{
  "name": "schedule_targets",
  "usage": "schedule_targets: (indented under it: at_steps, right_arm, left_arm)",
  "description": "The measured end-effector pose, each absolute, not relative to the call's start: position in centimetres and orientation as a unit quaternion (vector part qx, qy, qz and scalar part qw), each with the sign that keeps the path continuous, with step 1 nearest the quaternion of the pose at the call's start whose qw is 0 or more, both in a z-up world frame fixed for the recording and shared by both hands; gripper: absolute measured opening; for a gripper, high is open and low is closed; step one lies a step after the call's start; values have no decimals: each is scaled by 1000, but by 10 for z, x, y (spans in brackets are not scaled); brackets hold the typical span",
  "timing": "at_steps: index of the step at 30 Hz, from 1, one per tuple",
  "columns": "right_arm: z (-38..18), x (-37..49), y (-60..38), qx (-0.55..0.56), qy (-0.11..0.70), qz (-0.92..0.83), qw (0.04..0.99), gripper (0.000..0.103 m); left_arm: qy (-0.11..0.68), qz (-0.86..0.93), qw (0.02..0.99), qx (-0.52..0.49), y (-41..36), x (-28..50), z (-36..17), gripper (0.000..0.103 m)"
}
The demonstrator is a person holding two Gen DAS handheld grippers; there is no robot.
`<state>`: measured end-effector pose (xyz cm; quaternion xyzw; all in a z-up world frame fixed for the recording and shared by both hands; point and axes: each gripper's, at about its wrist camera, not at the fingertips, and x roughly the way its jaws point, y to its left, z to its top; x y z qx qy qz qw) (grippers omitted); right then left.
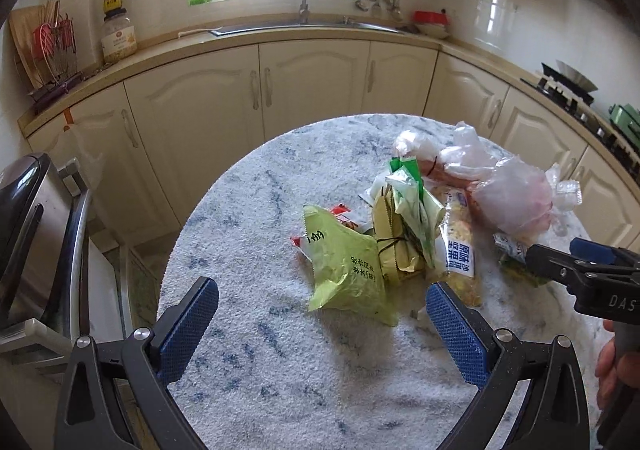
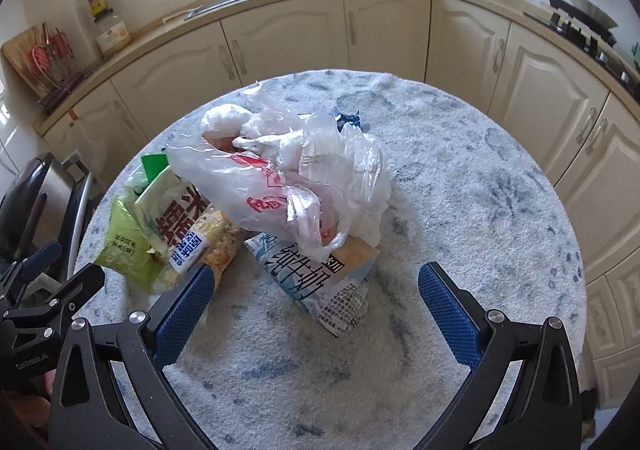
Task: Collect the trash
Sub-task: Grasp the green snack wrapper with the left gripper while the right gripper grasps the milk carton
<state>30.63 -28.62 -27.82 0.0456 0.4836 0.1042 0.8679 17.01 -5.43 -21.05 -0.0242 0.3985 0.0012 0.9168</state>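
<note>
A pile of trash lies on a round table covered with a white-blue fuzzy cloth [image 1: 280, 370]. A light green snack bag [image 1: 348, 270] lies nearest my left gripper [image 1: 322, 302], which is open and empty just in front of it. Behind it are yellow-green wrappers [image 1: 404, 218], a nut packet [image 1: 460, 250] and a crumpled clear plastic bag [image 1: 512, 194]. My right gripper [image 2: 316, 290] is open and empty, just in front of a flattened milk carton [image 2: 320, 274] lying under the clear plastic bag [image 2: 288, 174]. The green bag [image 2: 128, 246] shows at left.
Cream kitchen cabinets [image 1: 312, 86] and a counter with a sink [image 1: 304, 26] curve behind the table. A stove [image 1: 568, 90] is at the right. A steel pedal bin [image 1: 36, 234] stands left of the table. The right gripper shows in the left view [image 1: 584, 270].
</note>
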Motion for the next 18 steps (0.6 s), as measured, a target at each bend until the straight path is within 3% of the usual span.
schedule_targets:
  at_steps: [3,6,8,10,12,15,18]
  right_arm:
    - [-290,318,-283,49,488,106,865,102]
    - [-300,327,-278,45,496,107,861,87]
    - [-304,330,-275,41,495,105,862,87]
    - [-306,332,-274,33,493,101,863,81]
    - [-308,333,-276,39,495,102,862,68]
    - [-307,331,-279,45,493,108,862,67]
    - [-303,326,-282,53,487,112,865,65]
  left_arm:
    - [407,6,913,-14,-38,202,-224,102]
    - [413,8,911,7,-38,217,-234,102]
    - [419,2,908,14,-36,226,-241,100]
    - [422,-16,907,1,-32,232,-247,90]
    - [432,-40,901,-23,-27,240,-252,50]
    - [435,-45,899,-35,-21,248,-254,34]
    - [432,-49,899,-46,-14,246,-254,24]
